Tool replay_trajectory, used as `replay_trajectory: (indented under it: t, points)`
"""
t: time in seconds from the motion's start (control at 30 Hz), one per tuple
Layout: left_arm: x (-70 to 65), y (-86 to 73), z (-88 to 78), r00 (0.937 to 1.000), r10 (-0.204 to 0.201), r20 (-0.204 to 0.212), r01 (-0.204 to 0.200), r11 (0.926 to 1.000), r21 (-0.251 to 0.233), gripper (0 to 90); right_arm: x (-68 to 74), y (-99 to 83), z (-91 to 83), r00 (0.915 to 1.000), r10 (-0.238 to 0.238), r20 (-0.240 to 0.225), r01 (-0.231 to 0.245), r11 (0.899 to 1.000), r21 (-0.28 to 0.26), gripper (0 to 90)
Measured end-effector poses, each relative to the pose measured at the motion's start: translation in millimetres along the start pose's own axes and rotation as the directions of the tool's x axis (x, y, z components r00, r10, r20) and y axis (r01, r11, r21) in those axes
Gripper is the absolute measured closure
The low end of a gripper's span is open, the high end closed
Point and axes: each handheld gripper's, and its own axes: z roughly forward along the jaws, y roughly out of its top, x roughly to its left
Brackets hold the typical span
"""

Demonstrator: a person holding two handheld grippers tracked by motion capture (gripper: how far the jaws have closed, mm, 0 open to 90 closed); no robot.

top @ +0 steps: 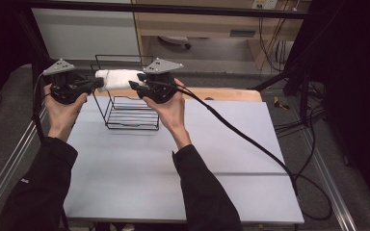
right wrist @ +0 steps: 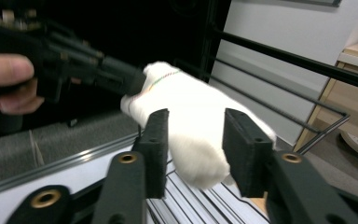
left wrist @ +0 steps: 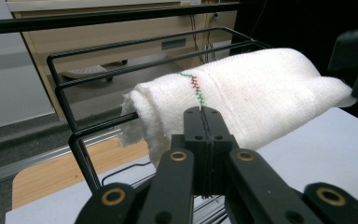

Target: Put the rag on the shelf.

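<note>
Between the two tongs, a rolled white towel [top: 119, 79] is held up over the top of a black wire rack [top: 127, 113]. The left tongs [top: 98, 83] are seen pressed together, clamped on a thin edge of the towel near its stitched seam, as the left gripper view shows [left wrist: 204, 112]. The right tongs [top: 134, 85] are seen with their jaws apart; in the right gripper view [right wrist: 196, 140] the other end of the roll lies between the two pads, and whether the pads press on it cannot be told. Each tool is gripped by a hand: the left hand [top: 62, 108] and the right hand [top: 169, 108], both in dark sleeves. A coloured zigzag stitch [left wrist: 196, 88] is visible across the cloth. The rack is set at the far left part of the pale counter [top: 183, 163], and a black cable [top: 250, 139] is trailed from the right tool across the surface to the right.
</note>
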Motion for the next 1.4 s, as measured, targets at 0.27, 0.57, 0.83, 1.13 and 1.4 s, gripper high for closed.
replay_trajectory:
  t: [0.27,0.57,0.83,1.13,1.4]
  points:
    - [-1.3,-6.3,3.1,0.9996,0.026,-0.009,-0.026,0.9996,0.012,89.8,-0.6,-5.2,6.8,0.9979,0.036,-0.054,-0.033,0.998,0.060,83.9]
    - [1.0,-14.6,7.7,0.9995,0.024,-0.020,-0.024,0.9995,0.019,89.8,3.5,-20.4,21.8,0.9991,0.037,-0.020,-0.034,0.989,0.142,90.0]
    - [2.4,-16.3,11.7,0.9993,0.019,-0.031,-0.019,0.9998,0.011,89.8,-3.9,-24.8,31.9,0.9991,0.031,0.028,-0.035,0.988,0.151,89.5]
    - [1.3,-16.4,6.7,0.9994,0.022,-0.025,-0.022,0.9997,0.004,87.8,-2.2,-21.3,25.0,0.9998,0.018,0.007,-0.018,0.992,0.126,84.3]
    - [-1.6,-16.3,-10.3,0.9998,0.015,-0.010,-0.015,0.9998,0.013,73.6,-2.5,-13.0,-4.1,0.9985,0.051,-0.017,-0.049,0.994,0.094,73.6]
